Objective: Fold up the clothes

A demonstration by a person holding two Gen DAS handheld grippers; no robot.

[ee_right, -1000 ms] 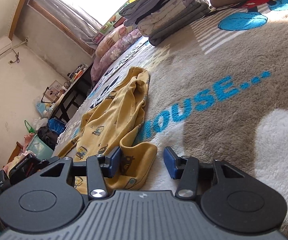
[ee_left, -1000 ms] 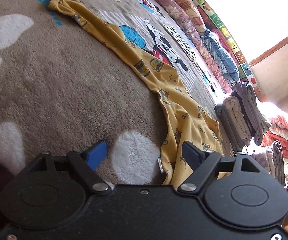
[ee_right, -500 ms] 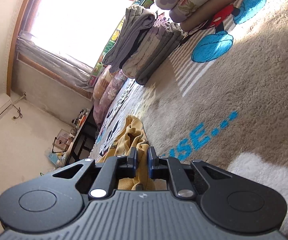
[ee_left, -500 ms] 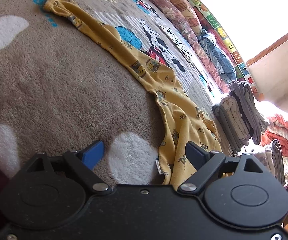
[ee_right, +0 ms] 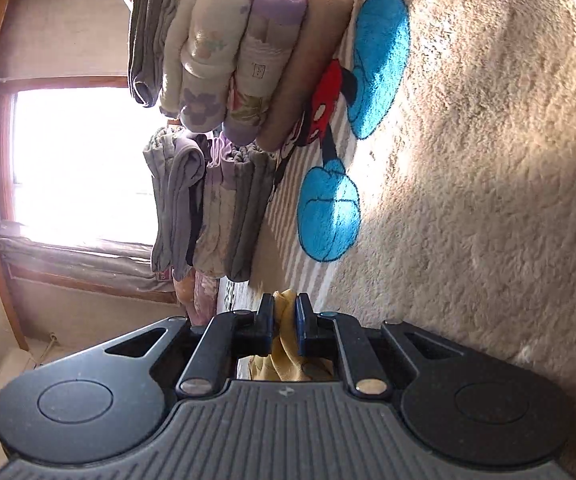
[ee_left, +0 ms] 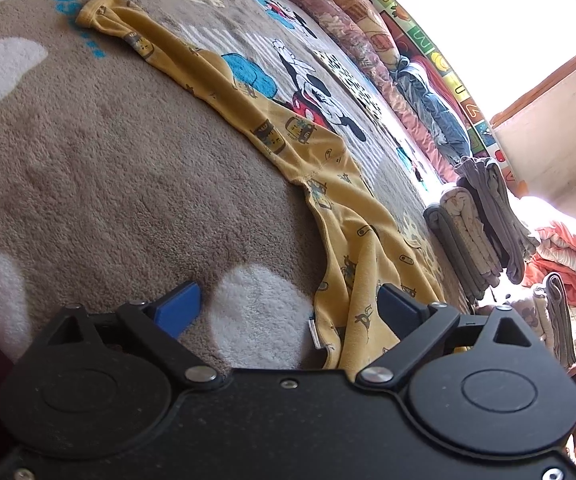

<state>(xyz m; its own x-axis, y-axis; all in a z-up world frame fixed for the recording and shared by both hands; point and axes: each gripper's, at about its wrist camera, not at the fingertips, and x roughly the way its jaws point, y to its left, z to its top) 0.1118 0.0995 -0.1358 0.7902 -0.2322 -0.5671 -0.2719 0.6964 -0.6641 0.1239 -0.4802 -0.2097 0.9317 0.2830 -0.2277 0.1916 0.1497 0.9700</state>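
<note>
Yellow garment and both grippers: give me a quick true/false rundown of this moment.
1. The right gripper is shut on the yellow garment. True.
2. The left gripper grips the garment. False: its jaws are opening, pads clear of the cloth.
3. The garment lies on a bare wooden floor. False: it lies on a plush cartoon-mouse blanket.
4. Folded clothes stacks stand near the window. True.

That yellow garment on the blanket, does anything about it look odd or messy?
The yellow garment is not folded: it lies strung out and rumpled across the blanket. The right gripper pinches a bunched bit of it. The left gripper is opening around its near edge, not pressing it. Nothing looks torn.
</note>
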